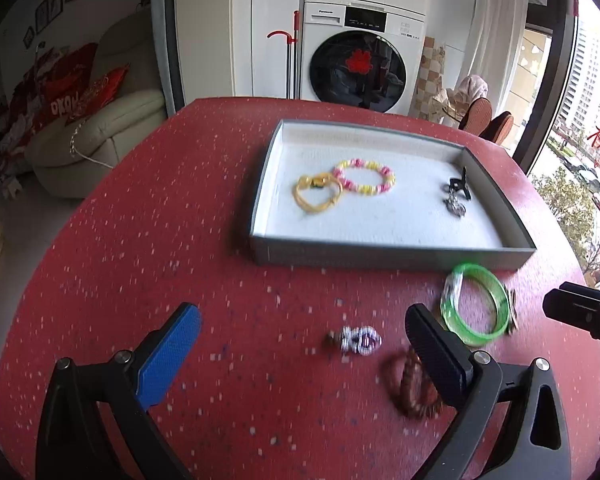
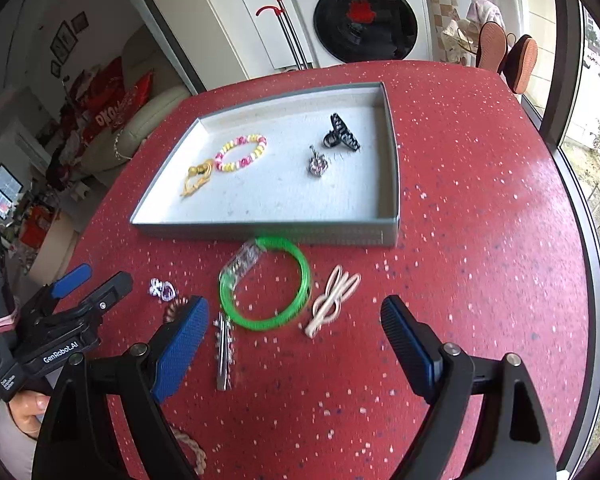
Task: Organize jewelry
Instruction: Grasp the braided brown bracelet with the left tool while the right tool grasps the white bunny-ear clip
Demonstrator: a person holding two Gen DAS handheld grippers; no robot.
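Jaws apart, tray (image 2: 388,168) holding bracelets (image 2: 242,152), hair claw (image 2: 340,132)

Green bangle (image 2: 266,284) lies flat just before grey tray (image 2: 260,227) holding beaded bracelet (image 2: 241,153).

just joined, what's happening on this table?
A person is sorting jewelry into a grey tray with two handheld grippers. Already inside: a yellow bracelet, a pink-and-yellow beaded bracelet, a black hair claw and a small sparkly piece. Left on the red table: a green bangle, a beige hair clip, a silver barrette, a purple charm and a brown beaded bracelet. The left gripper and right gripper are both open, holding nothing.
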